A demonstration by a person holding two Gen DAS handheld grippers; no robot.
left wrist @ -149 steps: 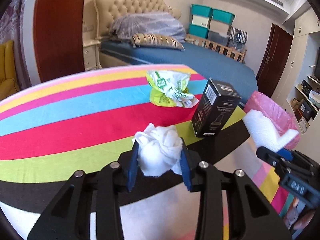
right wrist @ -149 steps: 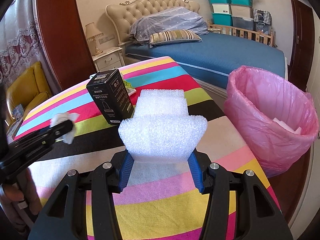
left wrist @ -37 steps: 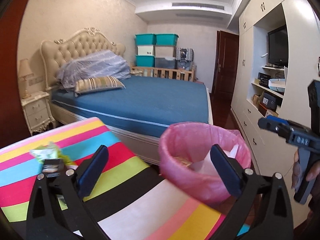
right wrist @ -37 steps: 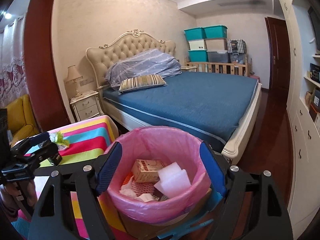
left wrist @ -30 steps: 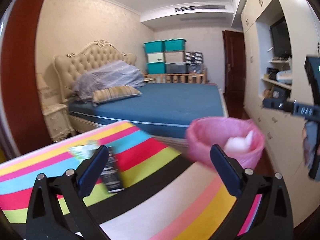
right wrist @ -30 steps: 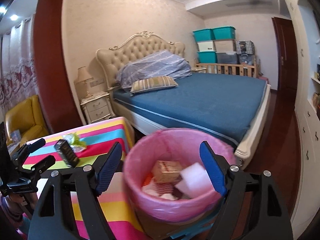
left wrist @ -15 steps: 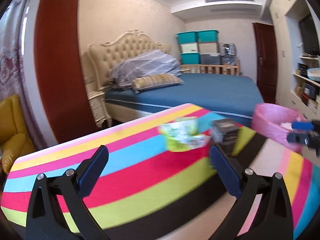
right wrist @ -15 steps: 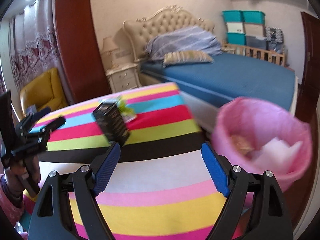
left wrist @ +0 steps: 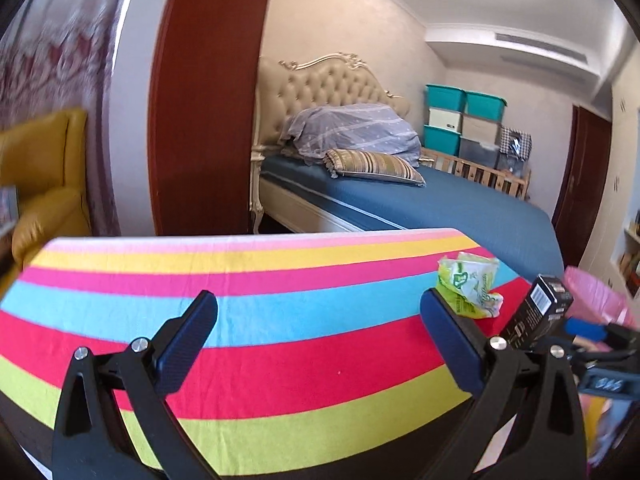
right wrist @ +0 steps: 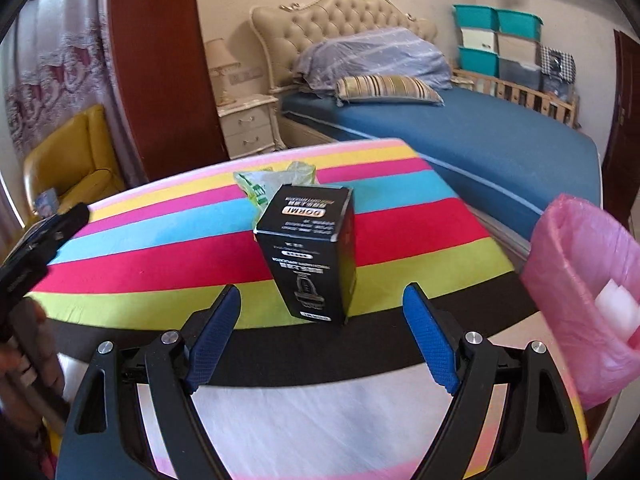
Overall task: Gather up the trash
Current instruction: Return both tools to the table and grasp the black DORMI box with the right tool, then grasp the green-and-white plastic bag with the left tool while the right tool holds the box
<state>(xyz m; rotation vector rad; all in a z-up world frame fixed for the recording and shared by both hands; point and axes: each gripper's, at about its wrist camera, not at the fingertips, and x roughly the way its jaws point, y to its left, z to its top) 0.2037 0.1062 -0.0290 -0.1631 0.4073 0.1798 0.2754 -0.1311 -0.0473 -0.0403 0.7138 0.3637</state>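
Left wrist view: left hand-held gripper [left wrist: 318,330] jaws spread wide, nothing between them, over bare striped table [left wrist: 248,280]. Crumpled green wrapper [left wrist: 470,288] lies left of the black box [left wrist: 538,312], near the table's far edge.

Right wrist view only: right hand-held gripper [right wrist: 322,334] jaws apart, empty, black box [right wrist: 314,256] upright just beyond them; pink-lined trash bin [right wrist: 576,280] right of box, off the table edge, white foam [right wrist: 618,306] inside.
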